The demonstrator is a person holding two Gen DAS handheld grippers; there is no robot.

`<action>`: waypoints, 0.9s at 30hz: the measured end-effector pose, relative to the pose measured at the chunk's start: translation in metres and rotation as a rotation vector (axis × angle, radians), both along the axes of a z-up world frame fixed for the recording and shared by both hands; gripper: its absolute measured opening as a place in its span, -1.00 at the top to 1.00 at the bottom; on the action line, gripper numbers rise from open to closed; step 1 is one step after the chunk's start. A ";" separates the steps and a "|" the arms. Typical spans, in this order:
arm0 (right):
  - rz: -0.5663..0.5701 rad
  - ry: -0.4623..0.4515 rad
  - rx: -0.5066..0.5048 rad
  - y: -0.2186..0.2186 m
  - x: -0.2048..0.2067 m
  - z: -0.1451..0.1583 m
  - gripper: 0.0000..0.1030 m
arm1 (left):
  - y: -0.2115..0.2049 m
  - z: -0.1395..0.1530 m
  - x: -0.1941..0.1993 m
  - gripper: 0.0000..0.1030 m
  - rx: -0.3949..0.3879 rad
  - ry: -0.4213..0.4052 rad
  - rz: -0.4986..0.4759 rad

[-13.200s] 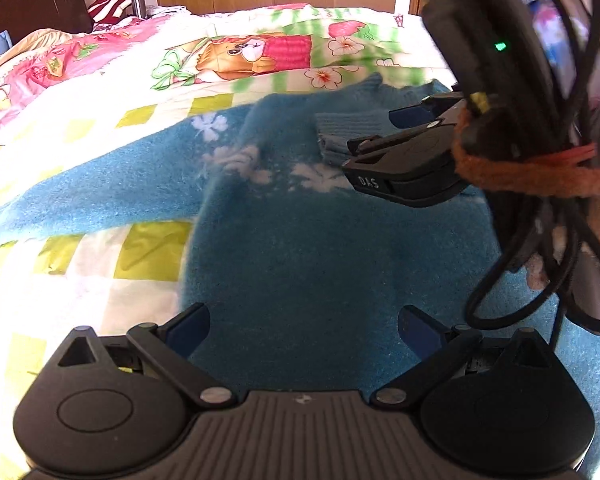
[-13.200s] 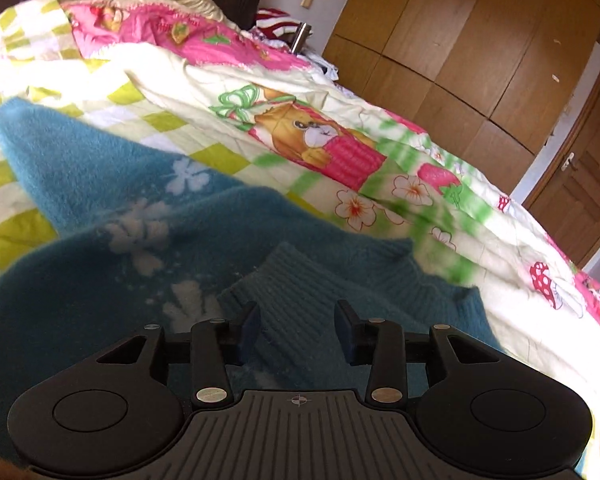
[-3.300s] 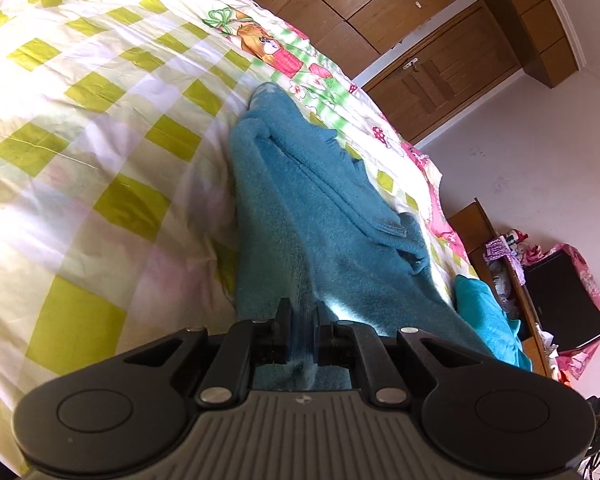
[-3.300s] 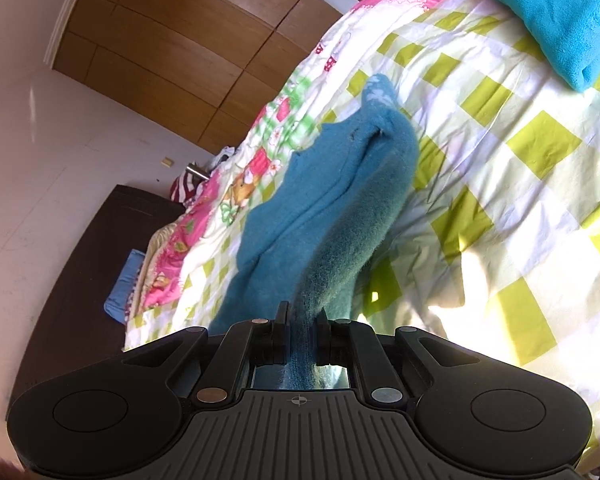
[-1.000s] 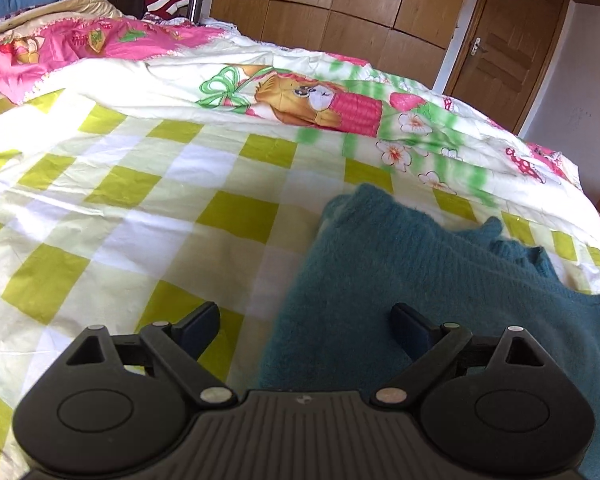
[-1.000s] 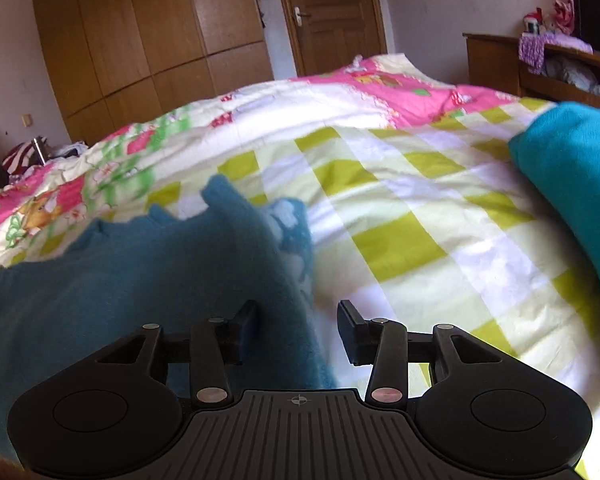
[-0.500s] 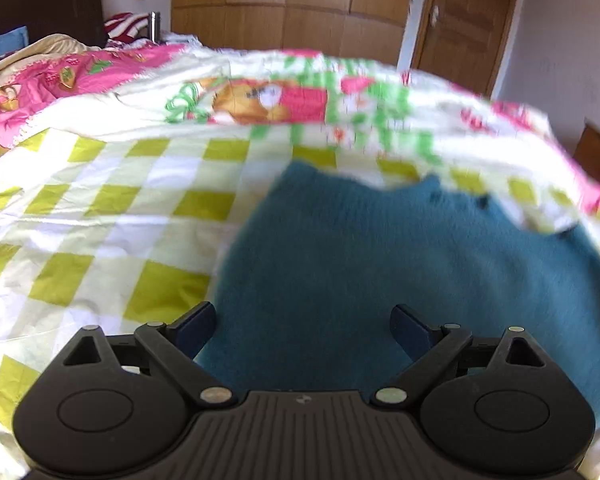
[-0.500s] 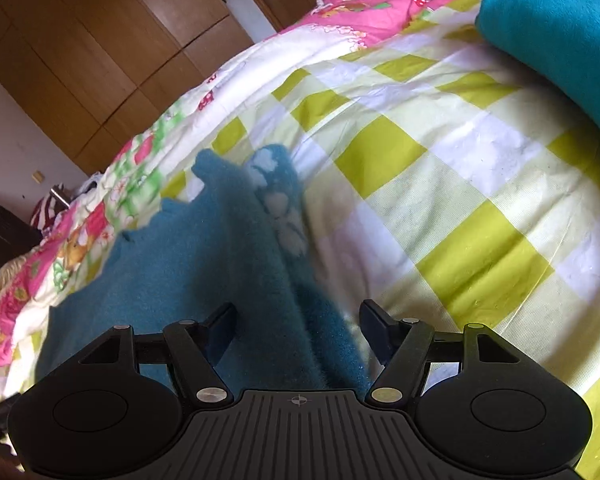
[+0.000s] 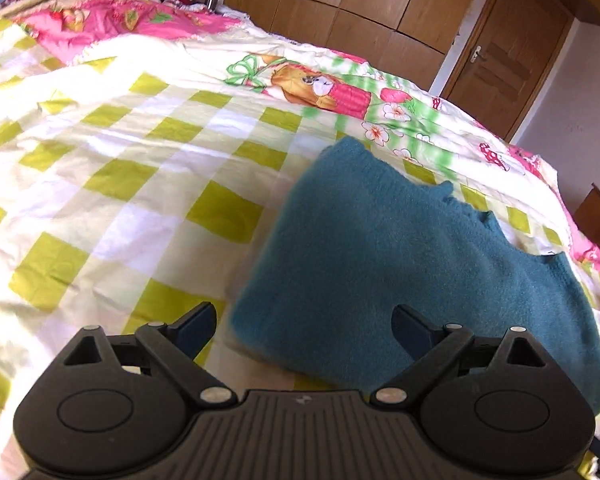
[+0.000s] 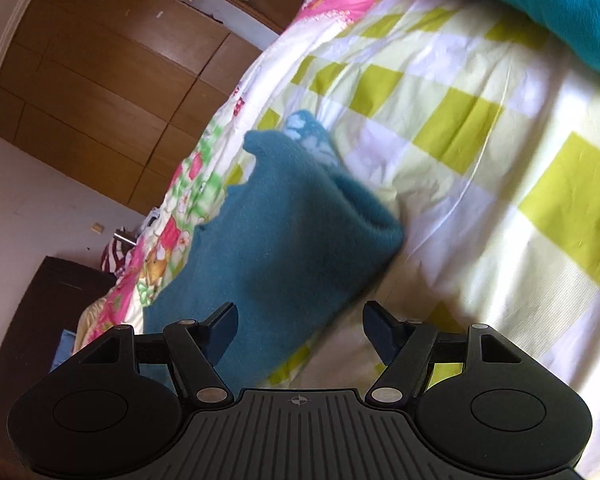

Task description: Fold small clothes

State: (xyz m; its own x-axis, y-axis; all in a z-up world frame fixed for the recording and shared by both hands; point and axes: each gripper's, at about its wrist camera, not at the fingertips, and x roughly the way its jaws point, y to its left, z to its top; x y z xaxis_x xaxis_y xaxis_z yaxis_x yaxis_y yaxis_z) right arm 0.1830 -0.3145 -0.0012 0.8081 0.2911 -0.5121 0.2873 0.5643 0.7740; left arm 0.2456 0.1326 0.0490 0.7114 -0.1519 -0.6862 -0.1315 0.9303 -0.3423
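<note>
A teal fuzzy sweater (image 9: 400, 264) lies folded flat on the checked bedspread, its near folded edge just ahead of my left gripper (image 9: 303, 326). That gripper is open, fingers spread wide and empty above the sweater's near left corner. In the right wrist view the same sweater (image 10: 284, 232) shows a white flower print at its far corner. My right gripper (image 10: 300, 330) is open and holds nothing, hovering over the sweater's near right corner.
The yellow-green checked bedspread (image 9: 112, 184) runs left and forward. A folded bright turquoise garment (image 10: 548, 4) lies at the top right of the right wrist view. Wooden wardrobe doors (image 9: 364, 4) and a room door (image 9: 504, 48) stand beyond the bed.
Both grippers, shut on the sweater 3.3 s ago, have let go. Over the last second both have drawn back from its edge, and the right one has opened wider and tilted.
</note>
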 end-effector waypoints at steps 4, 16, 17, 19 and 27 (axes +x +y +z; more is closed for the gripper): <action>-0.070 -0.002 0.081 -0.003 0.012 -0.013 -0.37 | 0.006 -0.016 0.001 -1.00 -0.028 0.034 0.034; -0.163 -0.035 0.064 0.008 0.043 -0.019 -0.30 | 0.001 -0.024 0.031 -1.00 0.112 0.003 0.043; -0.172 -0.022 0.050 0.009 0.046 -0.019 -0.02 | 0.001 -0.025 0.032 -1.00 0.114 0.005 0.040; -0.173 0.012 0.067 0.005 0.052 -0.022 0.37 | 0.000 -0.023 0.031 -0.91 0.112 0.002 0.022; -0.090 -0.005 0.058 -0.002 0.023 -0.007 0.65 | -0.004 -0.011 0.011 -0.15 0.069 0.011 -0.042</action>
